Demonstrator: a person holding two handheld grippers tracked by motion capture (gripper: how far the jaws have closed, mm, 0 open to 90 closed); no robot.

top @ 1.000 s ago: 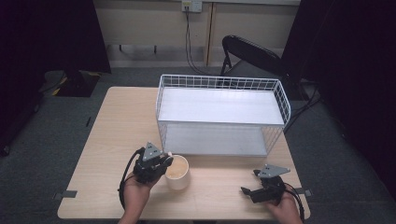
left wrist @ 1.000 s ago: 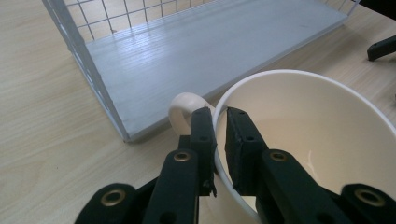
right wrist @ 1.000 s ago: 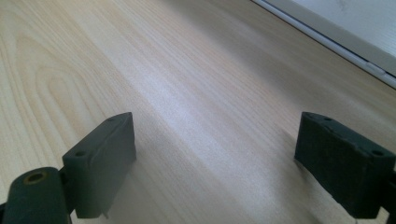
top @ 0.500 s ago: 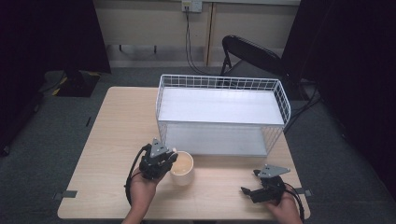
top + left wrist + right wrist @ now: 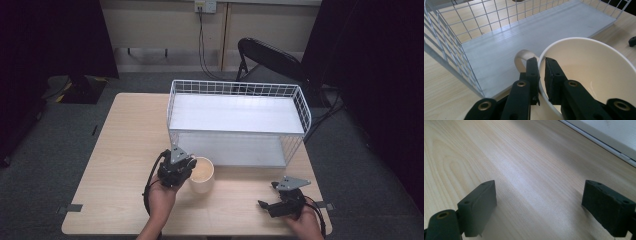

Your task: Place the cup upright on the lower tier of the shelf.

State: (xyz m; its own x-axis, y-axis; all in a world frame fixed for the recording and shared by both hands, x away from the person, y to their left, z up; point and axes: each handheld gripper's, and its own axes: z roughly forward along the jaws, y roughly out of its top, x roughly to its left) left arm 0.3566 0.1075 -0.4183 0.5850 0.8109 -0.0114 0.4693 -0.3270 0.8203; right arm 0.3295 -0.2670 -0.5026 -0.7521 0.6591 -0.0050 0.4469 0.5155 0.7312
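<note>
Mug [image 5: 201, 174] on the counter [image 5: 115, 165], just in front of the wire basket [image 5: 235, 90], near the left corner of its white floor. Pinched at the rim by the left tongs [image 5: 542, 65]: one jaw outside the wall, the other inside, nearly shut with only the thin cream wall between them. Gripped right beside the handle [image 5: 520, 58], probably so the weight hangs close to the jaws and cannot swing. Handle turned toward the basket, mouth up, inside empty. Seen from above, left tongs [image 5: 176, 167] touching the mug's left side, hand low behind. Cannot tell whether the base sits on the wood or is slightly raised.

Right tongs [image 5: 539, 202] spread wide, holding nothing, jaws low over bare wood. Parked [image 5: 282, 202] near the front right edge, well apart from the mug, likely to stay out of the way of a one-handed carry.

Judged as a lift into the basket: rim grip suits going up over the wire wall and down onto the white floor. Risk: a thin-wall pinch letting the mug tilt.
</note>
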